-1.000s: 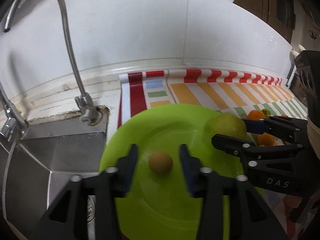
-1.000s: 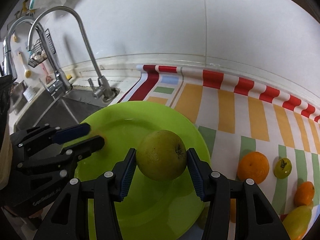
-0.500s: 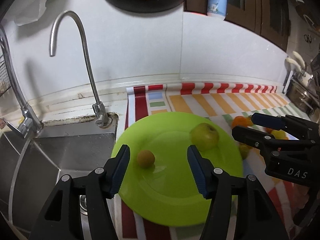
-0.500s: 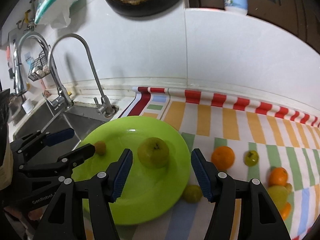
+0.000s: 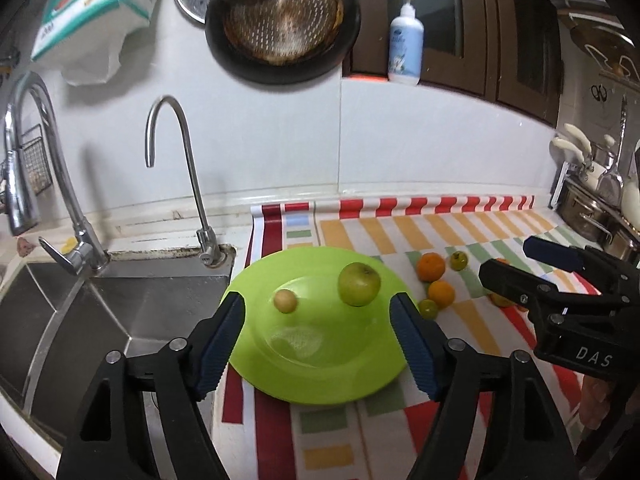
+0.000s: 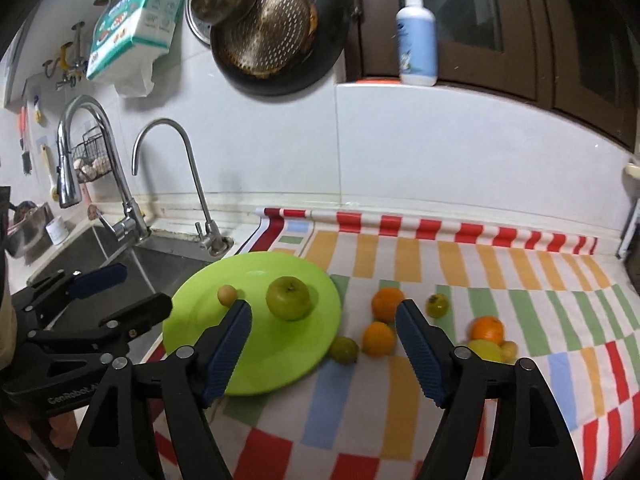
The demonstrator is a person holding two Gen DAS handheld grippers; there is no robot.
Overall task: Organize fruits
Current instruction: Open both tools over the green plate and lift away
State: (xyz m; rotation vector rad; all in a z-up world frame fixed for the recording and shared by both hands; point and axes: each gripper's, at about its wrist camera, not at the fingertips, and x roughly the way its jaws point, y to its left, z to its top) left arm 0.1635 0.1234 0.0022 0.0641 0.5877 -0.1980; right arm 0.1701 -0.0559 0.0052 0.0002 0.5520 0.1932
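Fruits: green apple point(image 5: 359, 283) on plate point(image 5: 320, 376) | both grippers opening, empty | lettering: "DAS", "GenRobot"

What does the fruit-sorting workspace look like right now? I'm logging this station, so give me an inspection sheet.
Surface: striped mat on a counter, beside the sink.
Job's things: green plate holds a green apple and a small tan fruit; three oranges, small green fruits and a yellow fruit lie loose on the mat.
Clutter: nothing seen on the mat.
Grippers: left gripper and right gripper opening, nothing between the jaws.
Cables: nothing seen.
Surroundings: two faucets, hanging pan, soap bottle, tissue pack.
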